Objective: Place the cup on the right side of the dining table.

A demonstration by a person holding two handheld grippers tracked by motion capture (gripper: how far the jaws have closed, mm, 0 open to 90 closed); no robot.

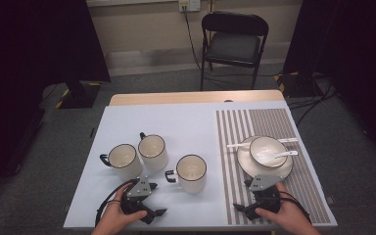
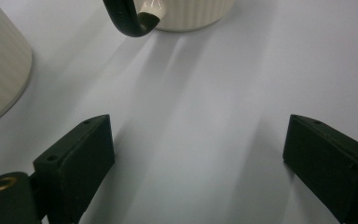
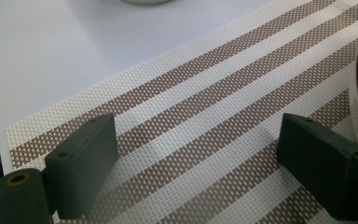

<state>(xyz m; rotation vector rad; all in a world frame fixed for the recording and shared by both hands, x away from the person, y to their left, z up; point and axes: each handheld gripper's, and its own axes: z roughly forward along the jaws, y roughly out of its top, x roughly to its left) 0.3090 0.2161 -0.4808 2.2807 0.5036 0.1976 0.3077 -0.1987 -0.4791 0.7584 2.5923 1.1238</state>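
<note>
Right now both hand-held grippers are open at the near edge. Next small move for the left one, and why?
Probably ease the left hand-held gripper forward toward the nearest mug. Its jaws stand open with nothing between them, and the left gripper view shows that mug's black handle just ahead, unobstructed.

3 cream mugs [image 1: 151,161] are standing upright ahead of me; a bowl [image 1: 268,151] is sitting on its plate [image 1: 247,166].

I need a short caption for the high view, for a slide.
Two open tongs rest near three mugs and a bowl on a plate.
</note>
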